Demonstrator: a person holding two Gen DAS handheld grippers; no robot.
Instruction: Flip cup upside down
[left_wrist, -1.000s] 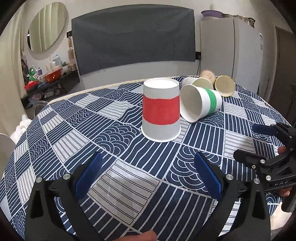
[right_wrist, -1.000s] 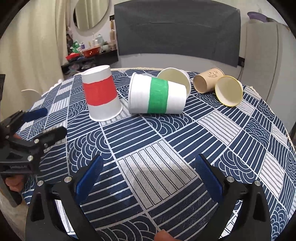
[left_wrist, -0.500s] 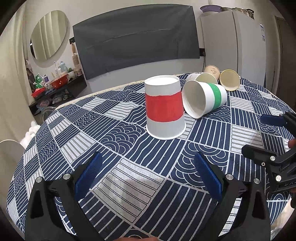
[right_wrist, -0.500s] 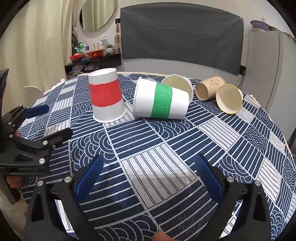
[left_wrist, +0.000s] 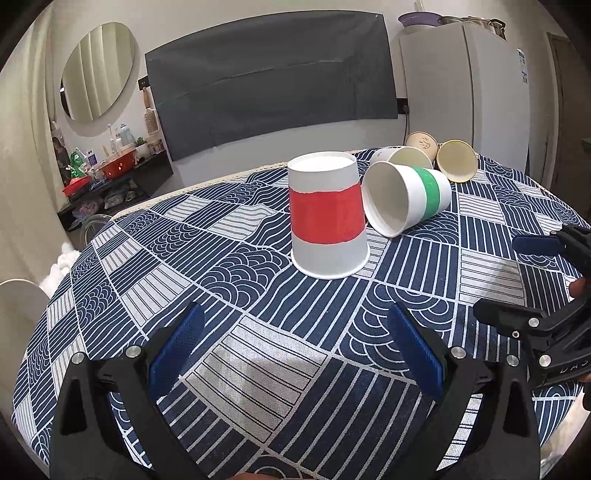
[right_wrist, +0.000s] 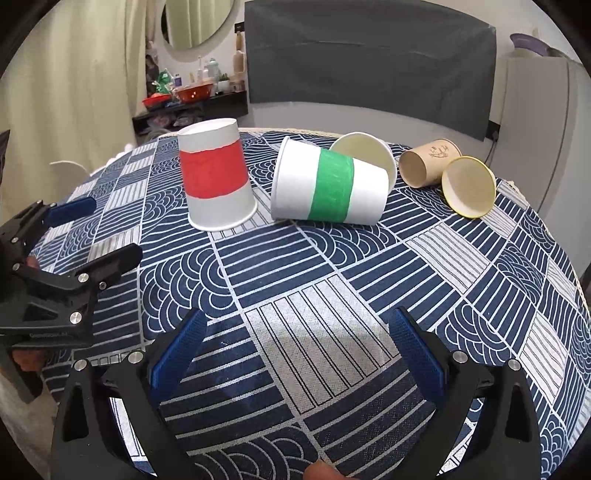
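Note:
A white cup with a red band (left_wrist: 327, 218) stands upside down on the patterned tablecloth; it also shows in the right wrist view (right_wrist: 216, 181). A white cup with a green band (left_wrist: 406, 197) lies on its side right beside it, mouth toward the left gripper (right_wrist: 330, 186). My left gripper (left_wrist: 295, 350) is open and empty, short of the red cup. My right gripper (right_wrist: 295, 350) is open and empty, short of the green cup. Each gripper shows at the edge of the other's view.
Three more paper cups lie on their sides behind the green one: a white one (right_wrist: 364, 151), a tan one (right_wrist: 428, 162) and a yellow-rimmed one (right_wrist: 467, 186). The round table's edge (left_wrist: 221, 177) curves at the back. A fridge (left_wrist: 465, 88) stands behind.
Both grippers have drawn a little back and up from the cups; the view has tilted slightly. The cups have not moved.

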